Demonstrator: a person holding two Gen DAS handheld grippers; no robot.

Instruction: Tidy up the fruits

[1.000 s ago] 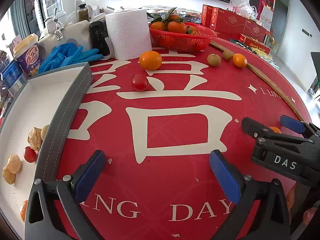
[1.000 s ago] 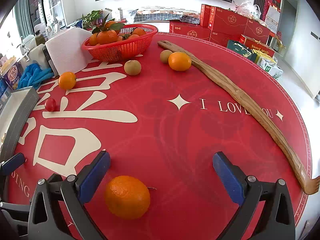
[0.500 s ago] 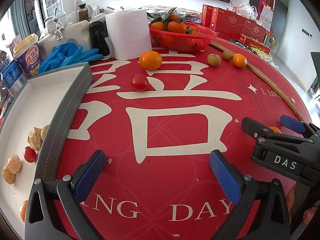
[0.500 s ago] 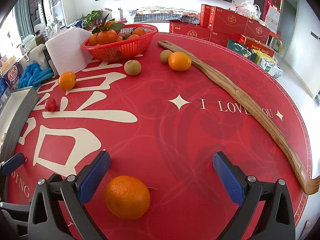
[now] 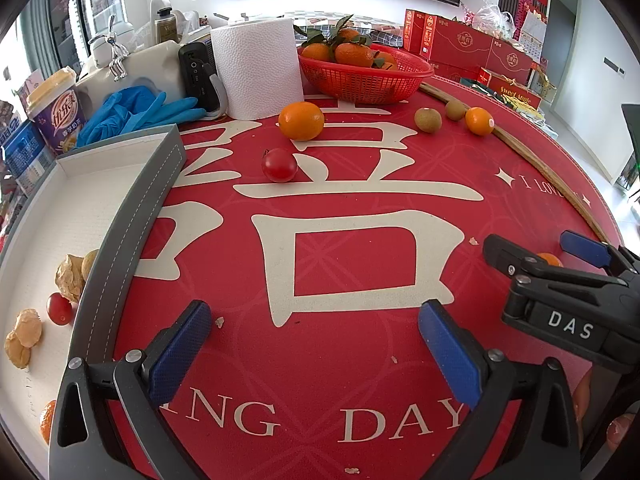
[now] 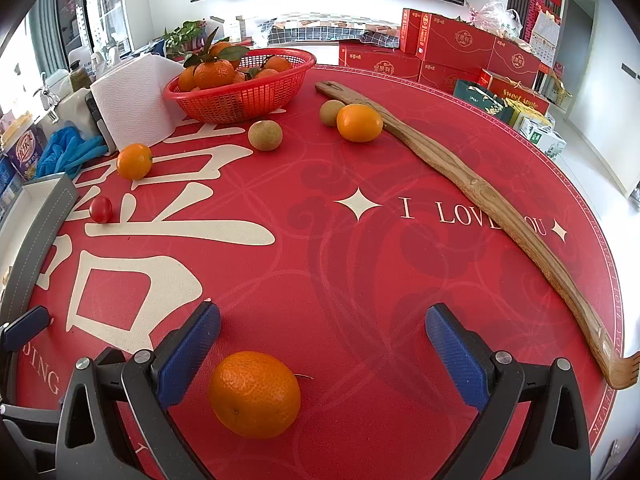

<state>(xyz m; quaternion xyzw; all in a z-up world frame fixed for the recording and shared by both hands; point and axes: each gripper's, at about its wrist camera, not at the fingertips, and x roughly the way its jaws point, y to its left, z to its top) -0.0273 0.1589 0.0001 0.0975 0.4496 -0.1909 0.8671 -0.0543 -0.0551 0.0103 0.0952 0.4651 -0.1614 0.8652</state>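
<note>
Right gripper, jaws apart, straddles an orange on the red bench; left gripper, jaws apart, holds nothing beside the white tray.

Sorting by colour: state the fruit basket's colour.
Red mesh basket, clearest in the right wrist view.
</note>
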